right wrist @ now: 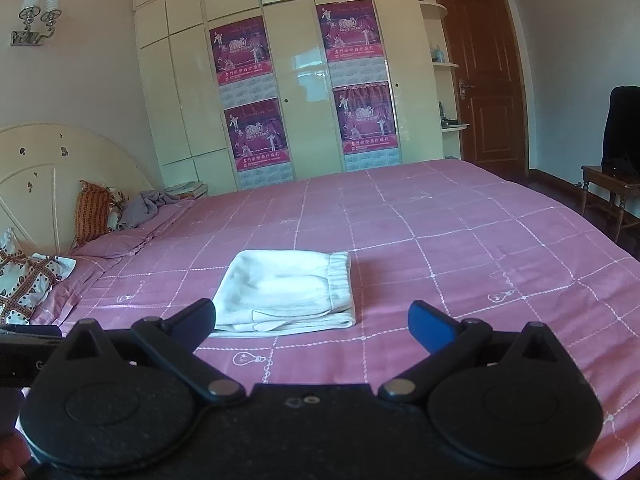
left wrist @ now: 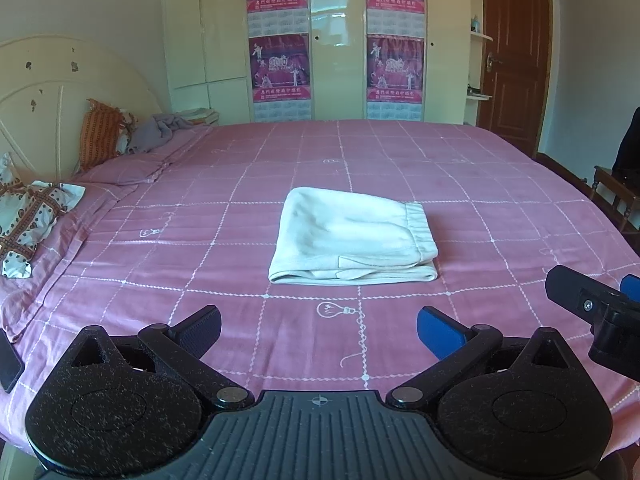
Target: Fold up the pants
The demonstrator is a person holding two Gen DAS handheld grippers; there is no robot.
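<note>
The cream-white pants [left wrist: 352, 238] lie folded into a compact rectangle on the pink checked bedspread [left wrist: 240, 216], waistband at the right. They also show in the right wrist view [right wrist: 286, 294]. My left gripper [left wrist: 320, 330] is open and empty, held above the bed in front of the pants and apart from them. My right gripper [right wrist: 312, 322] is open and empty, also in front of the pants, a little to their right. Part of the right gripper shows at the right edge of the left wrist view [left wrist: 596, 304].
Pillows [left wrist: 100, 138] and a patterned cloth [left wrist: 28, 216] lie at the headboard on the left. A wardrobe with posters [left wrist: 332, 40] stands behind the bed. A brown door [left wrist: 516, 52] and a wooden chair [right wrist: 612, 196] are at the right.
</note>
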